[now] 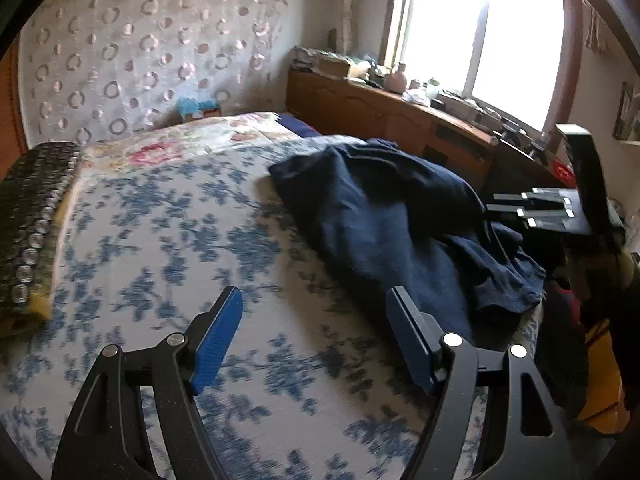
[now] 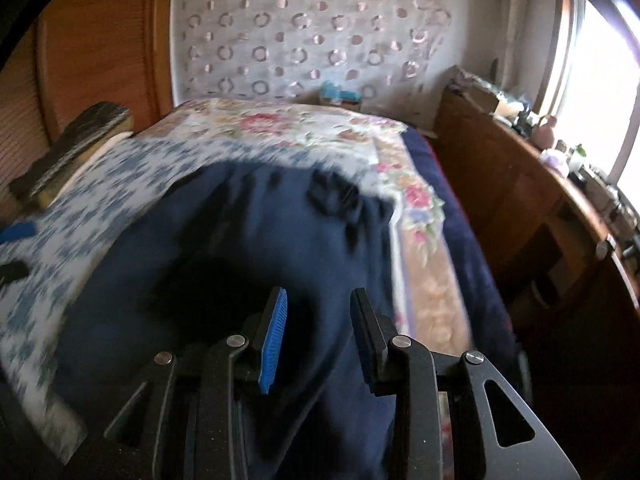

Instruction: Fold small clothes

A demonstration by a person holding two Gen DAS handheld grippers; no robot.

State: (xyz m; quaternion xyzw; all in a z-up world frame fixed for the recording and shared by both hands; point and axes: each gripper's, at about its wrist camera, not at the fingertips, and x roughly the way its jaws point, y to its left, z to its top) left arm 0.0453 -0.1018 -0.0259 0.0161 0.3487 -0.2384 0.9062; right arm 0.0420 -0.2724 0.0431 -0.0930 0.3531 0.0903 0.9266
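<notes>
We're looking at a navy garment [image 1: 384,216] lying on a white bedspread [image 1: 168,216] that's showing a blue floral print, with a pink-and-cream rose quilt [image 2: 280,124] peeking out behind it. Our gripper pads [image 1: 218,340] are showing bright blue on black frames. The curtain [image 1: 152,44] is wearing pinkish rings on white, and the cabinet [image 2: 500,184] is glowing orange-brown wood.
</notes>
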